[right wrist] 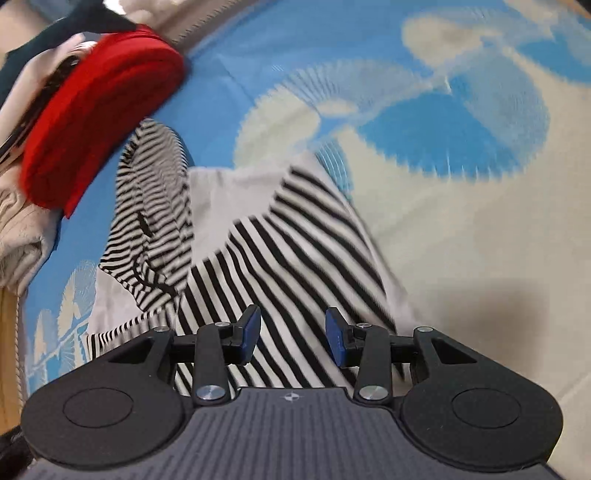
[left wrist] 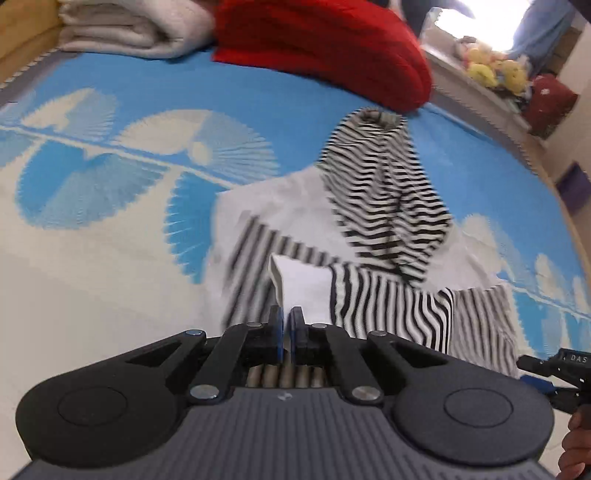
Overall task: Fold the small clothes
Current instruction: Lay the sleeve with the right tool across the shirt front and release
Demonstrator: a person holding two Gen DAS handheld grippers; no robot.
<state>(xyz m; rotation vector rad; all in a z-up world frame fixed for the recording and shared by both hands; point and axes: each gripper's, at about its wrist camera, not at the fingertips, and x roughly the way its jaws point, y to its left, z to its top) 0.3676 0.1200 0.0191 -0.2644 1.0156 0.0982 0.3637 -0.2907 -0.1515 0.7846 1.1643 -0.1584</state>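
left tool (left wrist: 286, 325) – blue pads nearly together, pinching a white fabric edge of the striped garment (left wrist: 384, 221) | garment – black-and-white stripes, crumpled on the blue-and-cream bed cover (left wrist: 110, 177) | red folded cloth (left wrist: 325, 48) beyond it, beside a white folded blanket (left wrist: 129, 26) | right tool (left wrist: 557, 373) at the lower right edge

Red folded cloth (left wrist: 325, 48) beyond striped garment (left wrist: 384, 206); bare mat (left wrist: 92, 277) leftward.

Black-and-white striped garment (left wrist: 384, 206) lies rumpled on the blue patterned mat; one white edge lifted, sleeve doubled over.
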